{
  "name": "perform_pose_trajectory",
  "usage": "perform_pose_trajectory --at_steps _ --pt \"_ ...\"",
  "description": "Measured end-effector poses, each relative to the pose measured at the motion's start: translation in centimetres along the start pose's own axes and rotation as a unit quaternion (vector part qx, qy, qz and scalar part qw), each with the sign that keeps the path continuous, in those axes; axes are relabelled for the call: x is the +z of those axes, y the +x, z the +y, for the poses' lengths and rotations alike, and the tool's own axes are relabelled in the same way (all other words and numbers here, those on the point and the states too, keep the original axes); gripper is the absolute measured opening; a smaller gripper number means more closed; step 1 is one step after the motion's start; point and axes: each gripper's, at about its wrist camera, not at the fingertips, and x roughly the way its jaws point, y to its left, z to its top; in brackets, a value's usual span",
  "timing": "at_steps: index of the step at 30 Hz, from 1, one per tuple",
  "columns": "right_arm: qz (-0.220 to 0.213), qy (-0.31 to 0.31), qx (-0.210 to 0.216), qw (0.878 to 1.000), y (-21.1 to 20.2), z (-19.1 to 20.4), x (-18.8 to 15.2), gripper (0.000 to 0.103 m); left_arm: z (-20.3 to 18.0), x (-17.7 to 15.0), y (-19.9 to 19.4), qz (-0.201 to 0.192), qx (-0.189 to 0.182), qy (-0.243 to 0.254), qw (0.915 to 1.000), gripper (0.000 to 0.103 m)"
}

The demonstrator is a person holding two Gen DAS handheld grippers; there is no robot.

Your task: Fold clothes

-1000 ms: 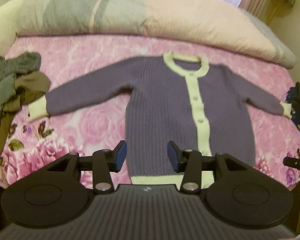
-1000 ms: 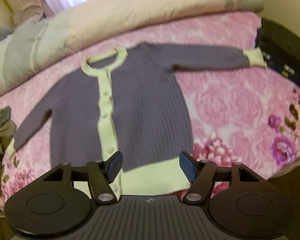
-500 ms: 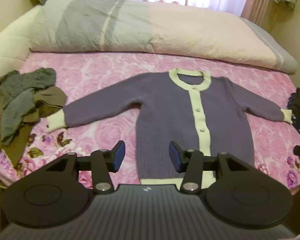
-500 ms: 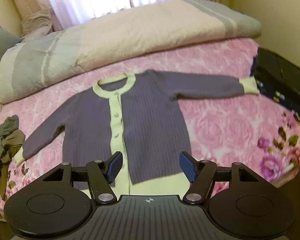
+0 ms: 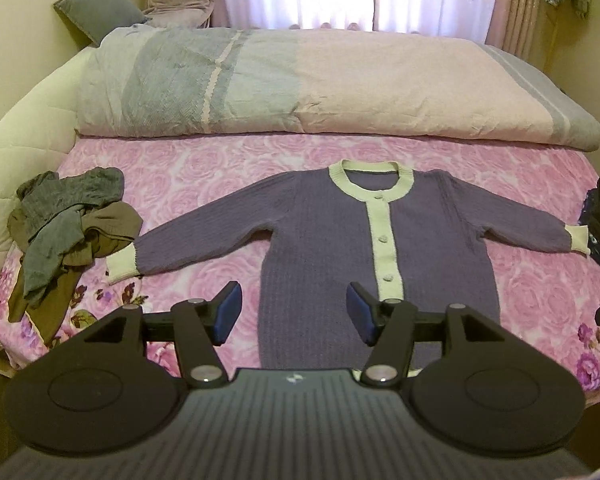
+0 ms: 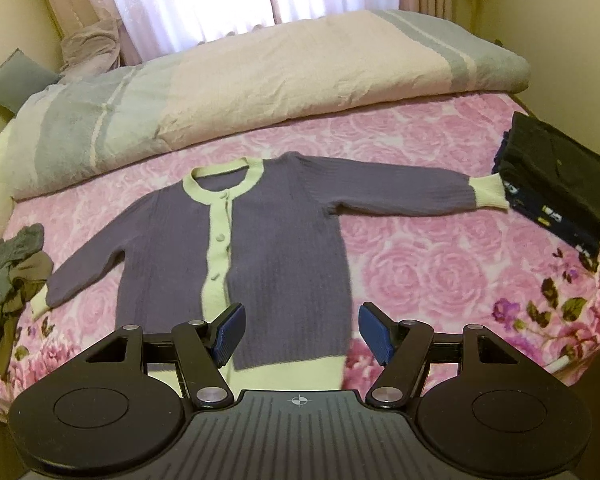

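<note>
A purple cardigan point(image 5: 320, 240) with pale green collar, button band, cuffs and hem lies flat, front up, on the pink rose bedspread point(image 5: 220, 160), both sleeves spread out. It also shows in the right wrist view point(image 6: 284, 236). My left gripper point(image 5: 294, 314) is open and empty, held above the cardigan's lower left part near the bed's front edge. My right gripper point(image 6: 302, 330) is open and empty, above the lower right part and the hem.
A crumpled heap of grey and brown clothes point(image 5: 68, 224) lies at the bed's left edge. A stack of folded dark clothes point(image 6: 556, 176) sits at the right edge by the right cuff. A rolled duvet point(image 5: 300, 84) lies across the back, with a window behind.
Both grippers have pulled back and up from the cardigan, so more of the bed and room shows. Both stay open. The cardigan has not moved.
</note>
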Motion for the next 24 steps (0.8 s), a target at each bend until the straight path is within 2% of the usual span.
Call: perform_pose_trajectory --at_steps 10,19,24 --pt "0.009 -0.048 0.006 0.999 -2.0 -3.6 -1.1 0.066 -4.2 -2.9 -2.0 0.013 0.017 -0.011 0.9997 0.056" --pt "0.042 -0.072 0.024 0.996 -2.0 -6.3 -2.7 0.066 -7.5 -5.6 -2.9 0.034 0.026 -0.010 0.9990 0.056" --pt "0.050 -0.082 0.022 0.995 -1.9 -7.0 -2.8 0.066 -8.6 -5.9 -2.9 0.037 0.029 -0.012 0.9988 0.056"
